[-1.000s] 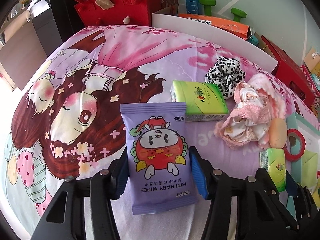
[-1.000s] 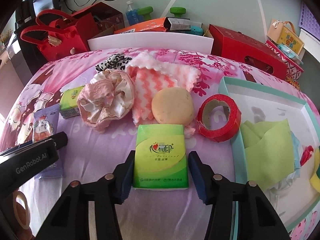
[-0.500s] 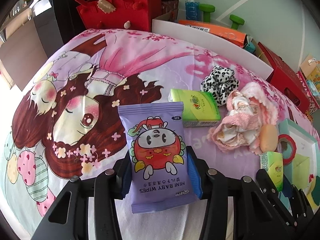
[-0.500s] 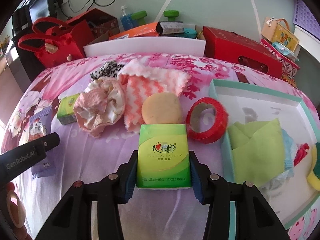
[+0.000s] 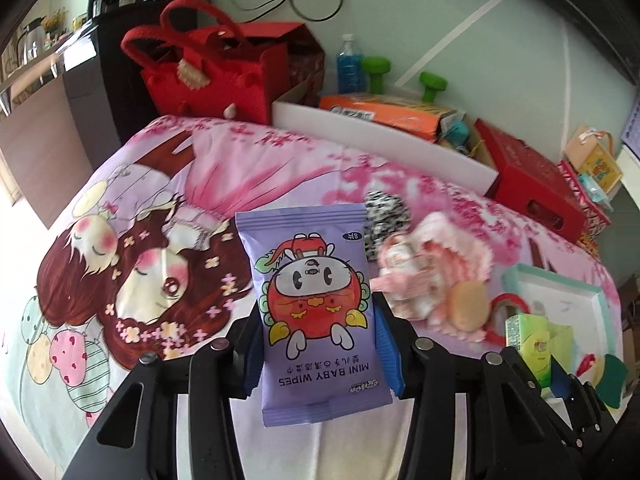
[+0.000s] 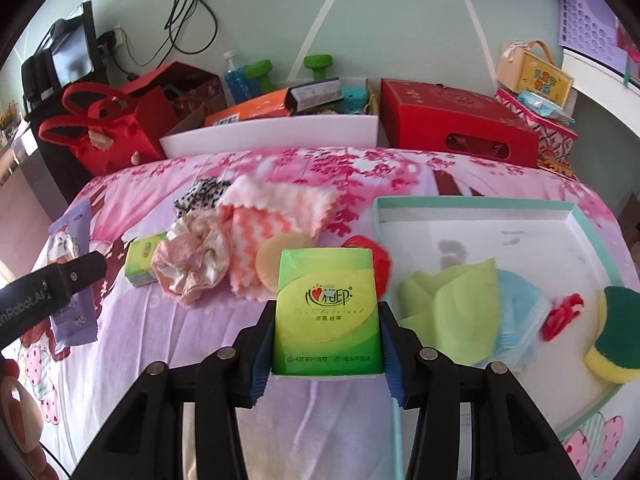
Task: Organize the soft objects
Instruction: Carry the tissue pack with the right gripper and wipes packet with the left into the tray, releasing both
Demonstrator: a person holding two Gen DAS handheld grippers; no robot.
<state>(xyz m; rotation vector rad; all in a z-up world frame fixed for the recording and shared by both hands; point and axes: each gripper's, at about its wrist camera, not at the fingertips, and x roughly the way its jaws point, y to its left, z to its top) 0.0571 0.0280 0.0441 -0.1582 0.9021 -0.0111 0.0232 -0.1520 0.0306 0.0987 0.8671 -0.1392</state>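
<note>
My left gripper [image 5: 318,344] is clamped on a purple pack of mini baby wipes [image 5: 310,312], its blue pads pressing both long edges, and the pack is held clear above the cartoon-print bedspread [image 5: 160,248]. My right gripper [image 6: 326,350] is closed halfway on a green tissue pack [image 6: 326,312], pads tight on its two sides, and that pack is also lifted off the bedspread. Taking the green tissue pack as the landmark: just behind it lies a round beige sponge [image 6: 276,260], partly hidden by the pack, and a red tape roll [image 6: 378,258] peeks out behind its right edge. To the left of the sponge sits a pink frilly scrunchie [image 6: 192,264], with a pink-and-white zigzag cloth [image 6: 272,212] behind it and a black-and-white spotted scrunchie [image 6: 202,196] farther back. A second green tissue pack [image 6: 142,256] lies left of the pink scrunchie. To the right of my tissue pack is a shallow teal-rimmed tray [image 6: 472,202] holding green cloths [image 6: 452,308], a blue cloth [image 6: 516,312], a small red clip [image 6: 562,312] and a yellow-and-green sponge [image 6: 616,336]. Far behind, beyond the bed's edge, stand a red felt bag [image 6: 100,128] and a red box [image 6: 452,124].
</note>
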